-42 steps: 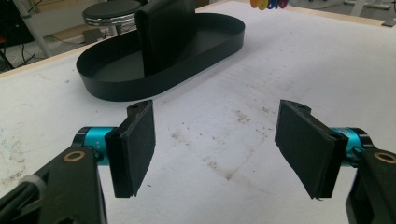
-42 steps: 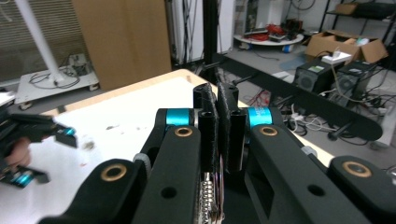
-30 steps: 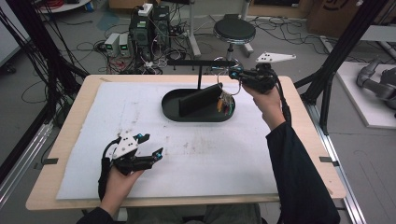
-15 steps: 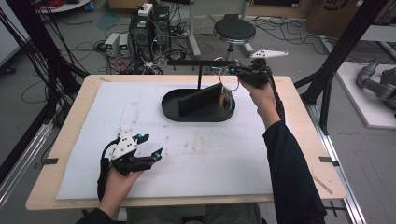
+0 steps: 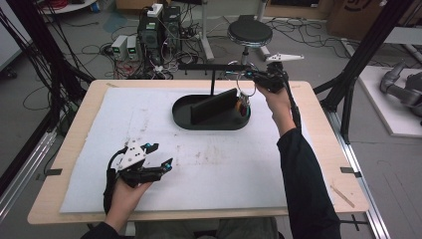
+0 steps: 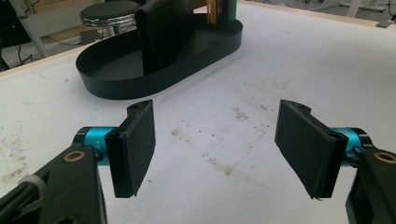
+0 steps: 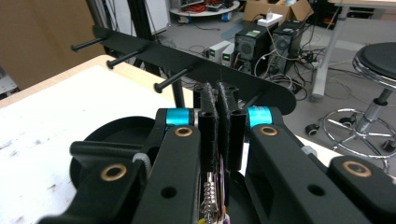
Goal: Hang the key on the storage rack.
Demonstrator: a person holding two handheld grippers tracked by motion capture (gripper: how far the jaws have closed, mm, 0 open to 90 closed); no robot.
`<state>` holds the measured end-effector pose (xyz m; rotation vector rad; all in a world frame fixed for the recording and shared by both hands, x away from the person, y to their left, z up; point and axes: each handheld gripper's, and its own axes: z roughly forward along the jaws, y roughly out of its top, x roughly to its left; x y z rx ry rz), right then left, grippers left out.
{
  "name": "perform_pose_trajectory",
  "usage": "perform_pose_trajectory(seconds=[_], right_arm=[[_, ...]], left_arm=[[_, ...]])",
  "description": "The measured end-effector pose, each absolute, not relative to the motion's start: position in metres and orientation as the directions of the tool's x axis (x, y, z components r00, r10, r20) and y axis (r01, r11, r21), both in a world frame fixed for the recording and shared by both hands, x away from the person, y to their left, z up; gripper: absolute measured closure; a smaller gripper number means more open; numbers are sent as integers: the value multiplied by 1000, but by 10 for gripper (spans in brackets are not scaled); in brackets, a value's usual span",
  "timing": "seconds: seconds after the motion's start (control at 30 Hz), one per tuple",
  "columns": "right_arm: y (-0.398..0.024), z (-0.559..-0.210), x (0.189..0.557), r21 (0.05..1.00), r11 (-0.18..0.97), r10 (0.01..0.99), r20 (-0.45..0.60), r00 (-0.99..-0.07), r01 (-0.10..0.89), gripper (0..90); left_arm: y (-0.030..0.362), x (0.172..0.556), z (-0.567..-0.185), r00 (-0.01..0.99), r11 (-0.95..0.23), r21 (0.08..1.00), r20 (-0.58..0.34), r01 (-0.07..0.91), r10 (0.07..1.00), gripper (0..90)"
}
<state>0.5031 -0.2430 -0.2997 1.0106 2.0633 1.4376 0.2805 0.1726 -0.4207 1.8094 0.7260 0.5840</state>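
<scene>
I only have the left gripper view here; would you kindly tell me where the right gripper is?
Observer: The right gripper is over the far right end of the black tray, next to a rack.
Operator: Thank you. Is it holding anything?
Observer: Yes, its jaws are shut on a key ring with colourful tags hanging under it.
Operator: What sort of rack is it?
Observer: A black bar with pegs sticking out towards the gripper.
</scene>
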Motion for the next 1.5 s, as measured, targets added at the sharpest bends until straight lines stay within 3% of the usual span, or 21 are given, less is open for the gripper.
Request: perform_pose_trajectory(seconds=[0.77, 1.03, 1.17, 1.4, 1.5], right_arm=[[-248, -311, 516, 914, 189, 786, 78, -614, 358, 870], [-251, -311, 515, 909, 190, 812, 66, -580, 370, 815], [-253, -311, 511, 916, 202, 826, 31, -562, 346, 750], [-256, -297, 490, 902, 270, 822, -35, -569, 336, 509], [-260, -289, 474, 918, 260, 808, -37, -588, 299, 457]], left_arm=[[175, 277, -423, 688, -267, 941, 53, 209, 724, 291], [176, 277, -422, 688, -262, 943, 52, 204, 724, 291], [177, 277, -421, 686, -260, 944, 52, 204, 725, 291], [178, 279, -421, 685, -265, 943, 56, 203, 726, 291], [178, 280, -420, 684, -267, 943, 60, 201, 727, 291]])
